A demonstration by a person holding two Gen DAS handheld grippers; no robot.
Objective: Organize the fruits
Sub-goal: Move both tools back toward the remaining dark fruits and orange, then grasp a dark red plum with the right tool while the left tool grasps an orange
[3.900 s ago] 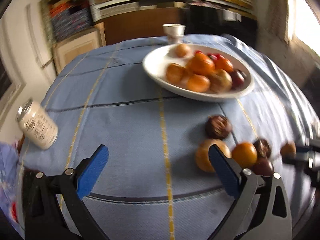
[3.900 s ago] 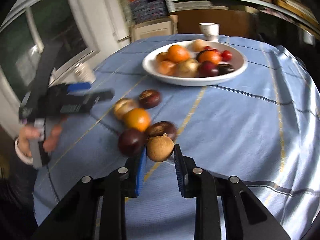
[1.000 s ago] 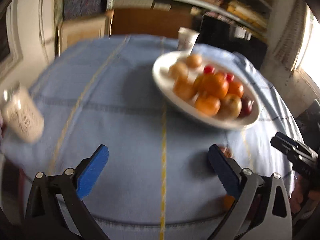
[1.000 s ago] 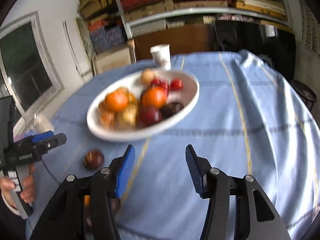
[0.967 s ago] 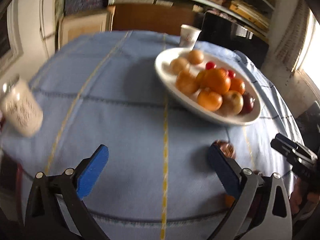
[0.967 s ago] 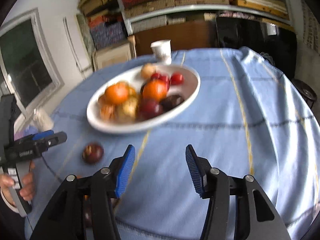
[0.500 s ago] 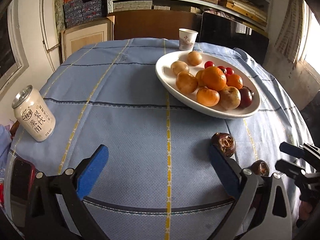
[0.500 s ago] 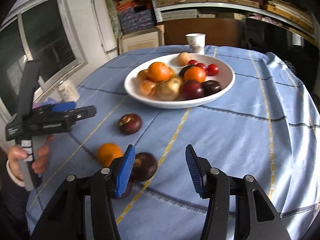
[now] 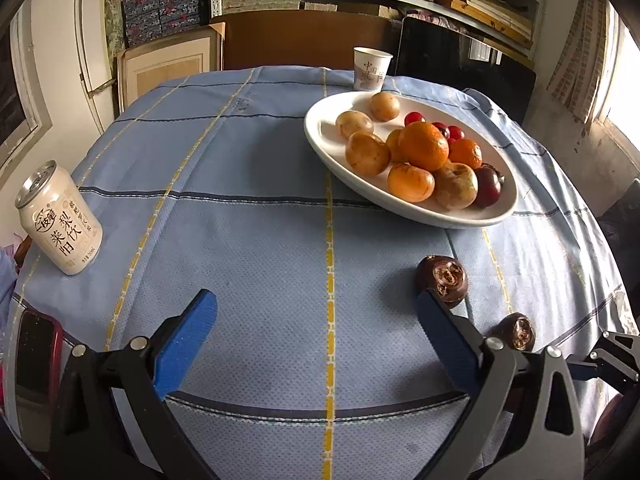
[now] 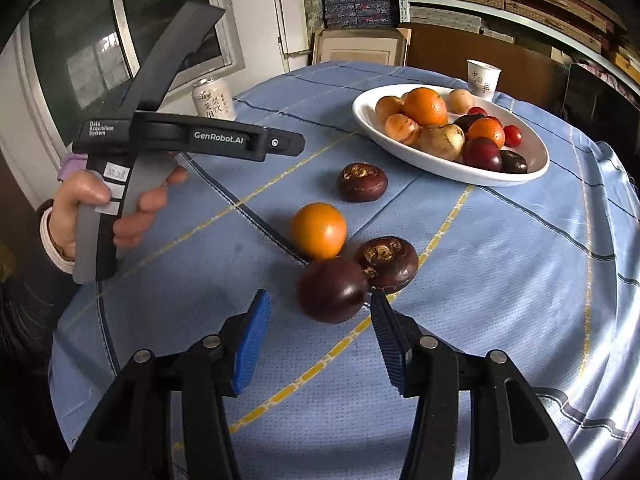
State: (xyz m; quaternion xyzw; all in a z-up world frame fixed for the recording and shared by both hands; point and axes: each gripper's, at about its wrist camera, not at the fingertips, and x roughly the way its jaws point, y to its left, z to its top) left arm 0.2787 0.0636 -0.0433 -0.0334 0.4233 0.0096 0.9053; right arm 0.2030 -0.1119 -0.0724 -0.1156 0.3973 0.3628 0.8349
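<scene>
Right gripper [image 10: 316, 344] sits low centre in its own view, pads apart with nothing between them, lined up just short of a dark purple fruit [image 10: 333, 290] on the tabletop [image 10: 500, 280]. That fruit touches a brown water chestnut [image 10: 387, 259], with an orange [image 10: 318, 231] just behind. My guess: it's light, round, smooth-skinned, so it may roll or squirt out. I'd pinch it across the widest middle, gently, to avoid bruising. The white plate [image 10: 532, 168] with the other fruit is upper right. Left gripper [image 9: 316, 340] hangs wide open over bare cloth, holding nothing.
</scene>
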